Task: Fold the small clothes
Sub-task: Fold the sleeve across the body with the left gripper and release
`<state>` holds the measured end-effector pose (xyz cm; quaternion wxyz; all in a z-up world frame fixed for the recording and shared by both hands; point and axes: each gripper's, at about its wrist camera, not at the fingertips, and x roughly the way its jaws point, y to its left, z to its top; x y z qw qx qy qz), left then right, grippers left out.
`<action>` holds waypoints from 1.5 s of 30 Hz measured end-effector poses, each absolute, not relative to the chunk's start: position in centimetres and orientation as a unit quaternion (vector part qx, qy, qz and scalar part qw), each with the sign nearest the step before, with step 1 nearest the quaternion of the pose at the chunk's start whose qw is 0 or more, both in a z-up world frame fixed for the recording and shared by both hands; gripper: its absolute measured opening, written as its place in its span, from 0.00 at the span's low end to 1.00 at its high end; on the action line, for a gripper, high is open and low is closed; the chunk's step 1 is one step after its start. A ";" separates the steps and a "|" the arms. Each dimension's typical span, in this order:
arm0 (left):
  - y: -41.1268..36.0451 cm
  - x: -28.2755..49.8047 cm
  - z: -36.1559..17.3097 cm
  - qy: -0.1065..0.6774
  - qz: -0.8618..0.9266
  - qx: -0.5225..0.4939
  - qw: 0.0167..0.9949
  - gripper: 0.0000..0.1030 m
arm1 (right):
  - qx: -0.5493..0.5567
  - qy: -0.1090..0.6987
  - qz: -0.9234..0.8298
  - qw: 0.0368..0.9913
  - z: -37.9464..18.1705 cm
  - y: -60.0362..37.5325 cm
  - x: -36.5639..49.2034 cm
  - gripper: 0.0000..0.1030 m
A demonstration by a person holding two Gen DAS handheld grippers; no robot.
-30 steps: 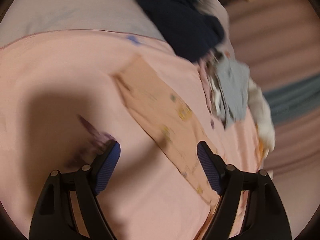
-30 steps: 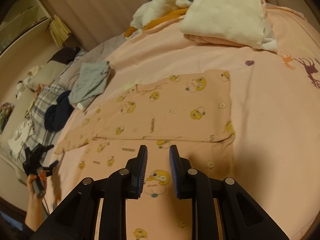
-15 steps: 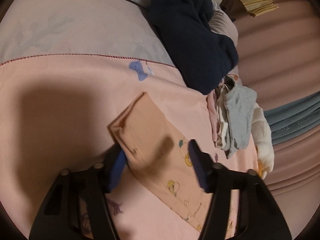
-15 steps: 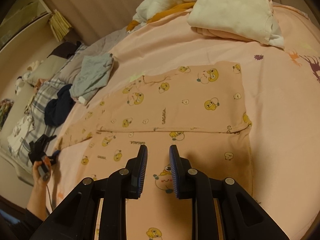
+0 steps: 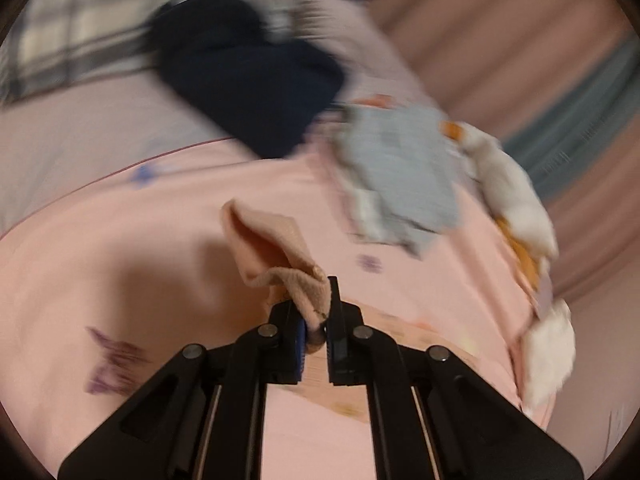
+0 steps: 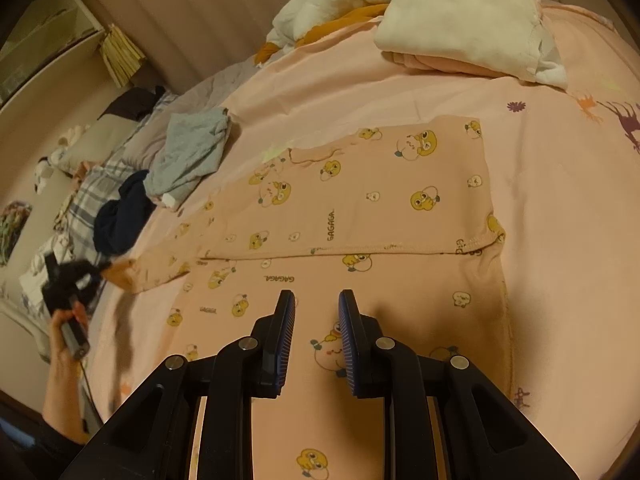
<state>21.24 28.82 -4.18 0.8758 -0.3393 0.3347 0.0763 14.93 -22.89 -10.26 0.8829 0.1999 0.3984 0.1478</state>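
A: How far along?
B: Early. The peach shirt point(image 6: 360, 208) lies flat on the bed point(image 6: 560, 200); left gripper point(image 5: 316, 320) jaws pinch its sleeve cuff point(image 5: 280, 256); right gripper point(image 6: 316, 320) jaws hover above, slightly apart, empty.
A: Left?
B: Every fold, I'd judge.

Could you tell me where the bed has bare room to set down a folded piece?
Bare sheet lies right of the printed shirt, below the white folded pile. The far-left edge is crowded: grey garment, navy garment.

The right tongs point(image 6: 316, 322) hang slightly parted over the peach shirt point(image 6: 360, 208), which lies flat on the pink bed point(image 6: 560, 220). At far left, the left tongs point(image 6: 94, 270) pinch the sleeve point(image 6: 132, 274) end, lifting it.
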 end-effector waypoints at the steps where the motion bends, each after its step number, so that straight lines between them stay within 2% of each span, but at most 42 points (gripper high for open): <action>1: 27.5 21.6 -3.3 0.333 0.064 -0.331 0.880 0.05 | 0.203 0.396 0.149 0.883 -10.2 -23.2 14.8 0.21; 7: 15.7 24.2 1.3 0.343 -0.035 -0.275 0.898 0.05 | 0.220 0.382 0.154 0.884 -10.0 -25.0 14.0 0.21; 11: 8.1 25.4 1.5 0.365 -0.086 -0.238 0.896 0.05 | 0.231 0.372 0.152 0.886 -9.9 -26.4 13.8 0.21; 18: -4.9 26.5 -3.0 0.438 -0.149 -0.166 0.871 0.06 | 0.259 0.365 0.140 0.883 -10.6 -28.9 14.2 0.21; 21: -7.9 26.9 -6.3 0.474 -0.159 -0.134 0.856 0.06 | 0.274 0.369 0.136 0.878 -11.3 -29.7 14.5 0.21; 23: -9.7 27.0 -8.5 0.502 -0.165 -0.119 0.840 0.18 | 0.286 0.372 0.135 0.873 -11.8 -30.2 14.7 0.21; 24: -10.3 26.9 -9.2 0.513 -0.168 -0.115 0.834 0.28 | 0.294 0.375 0.133 0.869 -12.1 -30.5 14.9 0.22; 25: -10.7 26.8 -9.9 0.520 -0.174 -0.113 0.828 0.40 | 0.301 0.377 0.133 0.866 -12.3 -30.6 15.0 0.28; 26: -10.9 26.7 -10.3 0.527 -0.182 -0.110 0.823 0.49 | 0.309 0.377 0.132 0.863 -12.4 -30.8 15.2 0.35; 27: -11.0 26.7 -10.3 0.529 -0.186 -0.107 0.821 0.65 | 0.317 0.377 0.134 0.860 -12.5 -30.9 15.4 0.37; 28: -10.7 26.6 -10.2 0.525 -0.191 -0.107 0.823 0.69 | 0.321 0.375 0.136 0.859 -12.5 -30.9 15.4 0.37; 31: -9.4 25.8 -8.9 0.507 -0.204 -0.116 0.830 0.69 | 0.329 0.370 0.145 0.857 -12.1 -30.5 16.2 0.37; 36: -3.0 23.8 -6.6 0.456 -0.167 -0.109 0.867 0.72 | 0.318 0.377 0.178 0.852 -11.7 -28.1 19.1 0.37; 44: 7.7 20.4 -7.7 0.444 -0.065 -0.135 0.883 0.72 | 0.260 0.443 0.155 0.844 -13.6 -23.4 24.8 0.37; 45: 8.8 20.0 -7.9 0.445 -0.055 -0.143 0.882 0.72 | 0.250 0.444 0.151 0.847 -13.8 -22.8 25.1 0.34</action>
